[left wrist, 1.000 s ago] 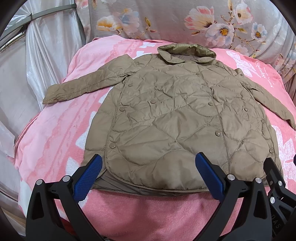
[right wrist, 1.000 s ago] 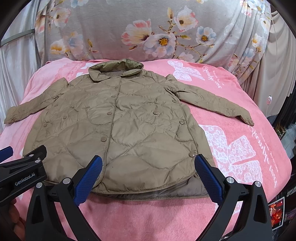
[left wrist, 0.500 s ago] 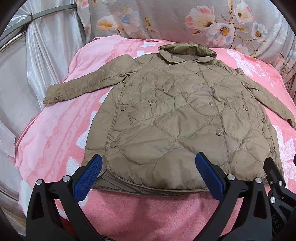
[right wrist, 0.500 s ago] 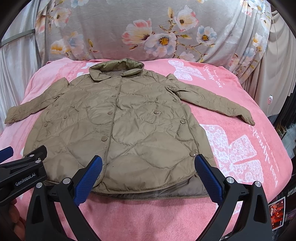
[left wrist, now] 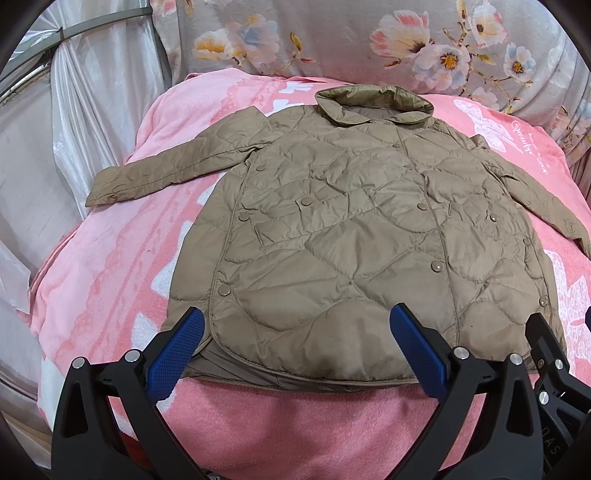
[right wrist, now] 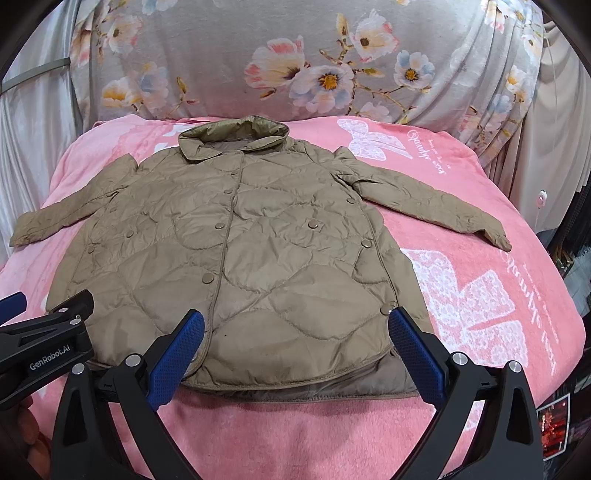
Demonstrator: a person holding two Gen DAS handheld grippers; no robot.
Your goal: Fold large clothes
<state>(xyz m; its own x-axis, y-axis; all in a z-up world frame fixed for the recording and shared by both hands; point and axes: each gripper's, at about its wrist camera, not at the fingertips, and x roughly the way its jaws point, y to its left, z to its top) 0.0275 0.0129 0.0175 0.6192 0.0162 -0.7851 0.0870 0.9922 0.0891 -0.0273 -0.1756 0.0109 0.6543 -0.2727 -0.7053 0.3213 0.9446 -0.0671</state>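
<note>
**Both grippers wide open over hem, jacket flat and unfolded**

Jacket (left wrist: 354, 236): tan quilted, lying front-up and spread flat on the pink blanket (left wrist: 122, 258). Collar (left wrist: 373, 101) at the far end near the floral cover (left wrist: 332, 33), hem nearest me. Snaps done up down the front. A strip of lining shows under the near hem edge.

Sleeves: both out to the sides, angled down and away from the body. Left sleeve (left wrist: 162, 170) lies on the blanket with its cuff toward the blanket's left edge; right sleeve (right wrist: 424, 199) runs out across the white bow print (right wrist: 476, 310). Neither is folded in.

My left gripper (left wrist: 295, 347): jaws spread wide, nothing between them. It sits over the near hem, left half of the jacket. Blue pads (left wrist: 175, 360) frame the hem; can't tell whether they touch the fabric.

My right gripper (right wrist: 295, 347): also spread wide, holding nothing. Over the near hem, right half; right-hand pad is at the jacket's bottom right corner. Contact with fabric: can't tell.

The two grippers are side by side; each shows at the edge of the other's view. Silvery sheeting (left wrist: 55, 155) hangs left of the bed.
</note>
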